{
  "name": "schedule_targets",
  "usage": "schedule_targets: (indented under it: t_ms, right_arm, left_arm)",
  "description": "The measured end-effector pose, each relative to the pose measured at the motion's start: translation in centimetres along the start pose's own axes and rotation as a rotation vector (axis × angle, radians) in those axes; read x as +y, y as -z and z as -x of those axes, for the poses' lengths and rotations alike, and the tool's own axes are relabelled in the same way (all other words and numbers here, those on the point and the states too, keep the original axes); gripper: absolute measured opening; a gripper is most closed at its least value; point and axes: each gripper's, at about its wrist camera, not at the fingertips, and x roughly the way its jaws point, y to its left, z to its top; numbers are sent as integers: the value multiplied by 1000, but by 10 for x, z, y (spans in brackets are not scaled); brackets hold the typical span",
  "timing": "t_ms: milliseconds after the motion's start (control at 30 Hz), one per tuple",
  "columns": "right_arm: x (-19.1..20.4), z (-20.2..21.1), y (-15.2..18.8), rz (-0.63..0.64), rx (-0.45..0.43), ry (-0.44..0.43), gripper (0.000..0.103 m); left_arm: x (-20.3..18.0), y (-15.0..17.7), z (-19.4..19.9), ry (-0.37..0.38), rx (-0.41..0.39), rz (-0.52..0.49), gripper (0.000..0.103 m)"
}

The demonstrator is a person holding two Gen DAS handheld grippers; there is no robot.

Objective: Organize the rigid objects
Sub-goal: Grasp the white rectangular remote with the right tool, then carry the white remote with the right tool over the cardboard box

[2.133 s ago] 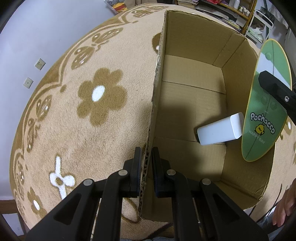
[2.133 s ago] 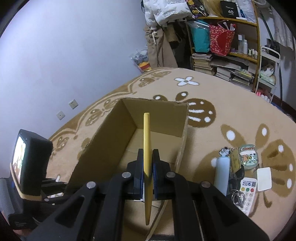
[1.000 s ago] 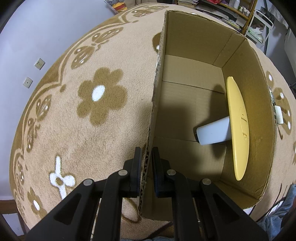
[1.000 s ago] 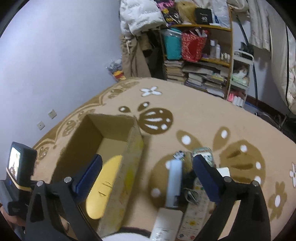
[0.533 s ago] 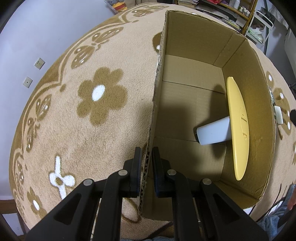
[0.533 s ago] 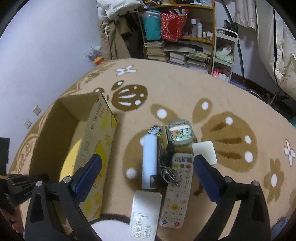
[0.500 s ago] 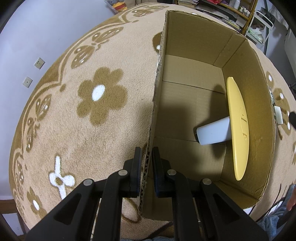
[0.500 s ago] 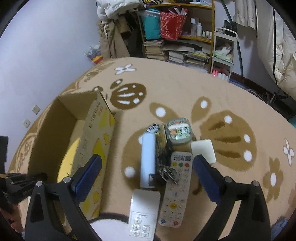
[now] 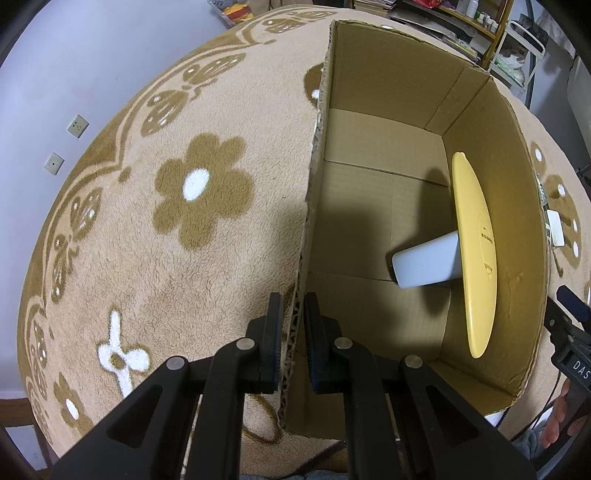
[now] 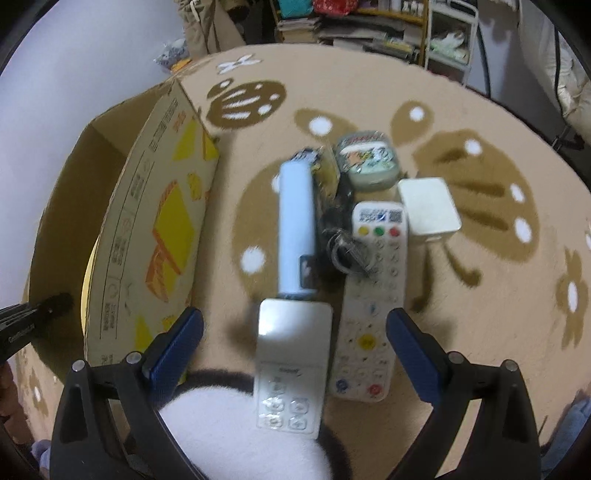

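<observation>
While the left hand-held gripper point(image 9: 292, 325) clamps its two black fingers point(image 9: 271, 341) tight on the near wall of the box point(image 9: 369, 62), low in the left wrist frame, the cardboard edge runs up between them toward the top centre. Inside the box, right of centre, a yellow disc point(image 9: 474, 254) stands on edge against the right wall, and a white block point(image 9: 424, 264) lies on the box floor with one end behind the disc. To the left the rug point(image 9: 166, 240) spreads out with its brown flowers, and two wall sockets point(image 9: 64, 142) sit at the far left.

Over on the right wrist frame, the right hand-held gripper point(image 10: 294, 334) gapes wide, blue pads point(image 10: 173, 343) far apart at lower left and lower right, nothing between them but the pile below. Straight ahead, at lower centre, lies a small white remote point(image 10: 291, 369), and just beyond it, touching or nearly so, a pale blue tube point(image 10: 295, 229) points up the frame. Just right of those is a long remote point(image 10: 369, 310) with coloured buttons, a key ring point(image 10: 347, 251) resting on its upper part. Further up sits an oval tin point(image 10: 367, 162), and to the right a white square pad point(image 10: 428, 206). The box point(image 10: 155, 221), printed with yellow shapes, fills the left side of the frame. Shelves point(image 10: 354, 22) crowd the top edge.
</observation>
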Motion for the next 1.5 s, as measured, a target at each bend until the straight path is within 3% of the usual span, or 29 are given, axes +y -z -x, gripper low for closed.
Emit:
schedule_targets:
  t_ms: [67, 133, 333, 733, 967, 1133, 1500]
  right_arm:
    - [2, 1, 1, 11, 0, 5, 95]
    - [4, 2, 1, 22, 10, 2, 76]
    - [0, -12, 2, -4, 76, -28, 57]
    - [-4, -30, 5, -57, 141, -53, 56]
    - [15, -40, 8, 30, 140, 33, 51]
    - [18, -13, -3, 39, 31, 27, 51]
    - [42, 30, -36, 95, -175, -3, 51]
  left_arm:
    - [0, 0, 0, -1, 0, 0, 11]
    - [0, 0, 0, -2, 0, -2, 11]
    - [0, 1, 0, 0, 0, -1, 11]
    - [1, 1, -1, 0, 1, -1, 11]
    - [1, 1, -1, 1, 1, -2, 11]
    - [5, 0, -2, 37, 12, 8, 10]
    - [4, 0, -1, 31, 11, 6, 9]
